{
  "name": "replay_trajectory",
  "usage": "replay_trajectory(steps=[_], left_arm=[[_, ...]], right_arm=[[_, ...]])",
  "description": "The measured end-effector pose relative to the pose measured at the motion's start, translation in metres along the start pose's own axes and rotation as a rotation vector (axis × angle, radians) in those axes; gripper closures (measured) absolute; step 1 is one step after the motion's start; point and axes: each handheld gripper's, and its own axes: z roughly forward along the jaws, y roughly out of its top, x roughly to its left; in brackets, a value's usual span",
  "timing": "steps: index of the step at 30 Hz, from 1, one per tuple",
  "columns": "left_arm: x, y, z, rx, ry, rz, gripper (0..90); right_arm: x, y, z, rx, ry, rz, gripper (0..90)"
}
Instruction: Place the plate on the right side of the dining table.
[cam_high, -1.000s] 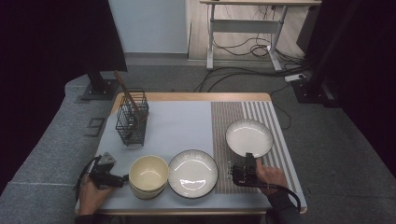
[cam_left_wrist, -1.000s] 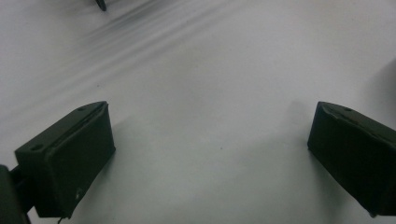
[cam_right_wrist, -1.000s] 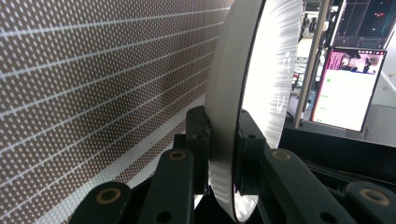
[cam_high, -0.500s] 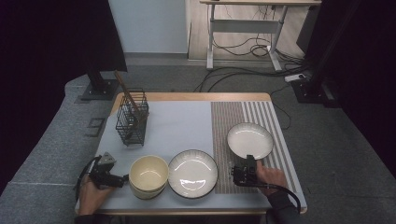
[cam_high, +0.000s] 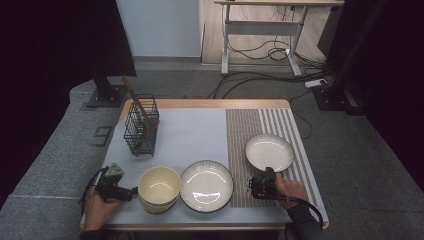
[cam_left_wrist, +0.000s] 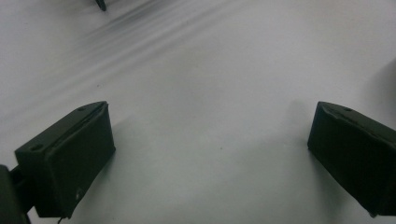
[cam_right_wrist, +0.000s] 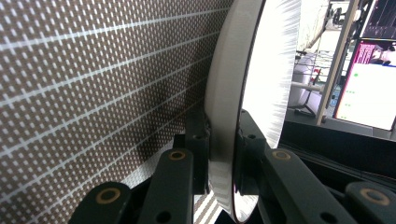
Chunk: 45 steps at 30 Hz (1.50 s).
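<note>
A small white plate (cam_high: 269, 151) lies on the striped brown placemat (cam_high: 250, 130) at the right. My right gripper (cam_high: 268, 176) is shut on its near rim. In the right gripper view the plate's rim (cam_right_wrist: 224, 93) runs between the two jaws of the right gripper (cam_right_wrist: 223, 154), which clamp it from both sides, with the woven mat (cam_right_wrist: 93, 84) just beneath. My left gripper (cam_high: 131, 191) rests at the near left, just left of a cream bowl (cam_high: 159, 185). In the left gripper view the left gripper (cam_left_wrist: 210, 154) stands open over bare grey mat (cam_left_wrist: 210, 70), holding nothing.
A larger white plate with a dark rim (cam_high: 206, 185) sits between the bowl and the right gripper. A black wire basket (cam_high: 141, 131) holding a wooden utensil (cam_high: 132, 90) stands at the back left. The grey mat (cam_high: 190, 135) covers the table's left and middle.
The small plate has shifted very slightly toward the near edge in the right gripper's hold. The left gripper has stayed put.
</note>
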Motion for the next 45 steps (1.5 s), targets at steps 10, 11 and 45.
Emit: replay_trajectory(steps=[10, 11, 45], left_arm=[[0.0, 0.0, 0.0, 0.0, 0.0, 0.0, 0.3], [0.0, 0.0, 0.0, 0.0, 0.0, 0.0, 0.3], [0.0, 0.0, 0.0, 0.0, 0.0, 0.001, 0.3]], right_arm=[[0.004, 0.002, 0.0, -0.015, 0.014, 0.008, 80.0], [0.004, 0.002, 0.0, -0.016, 0.02, 0.012, 80.2], [-0.007, 0.004, -0.018, -0.091, 0.011, 0.012, 29.5]])
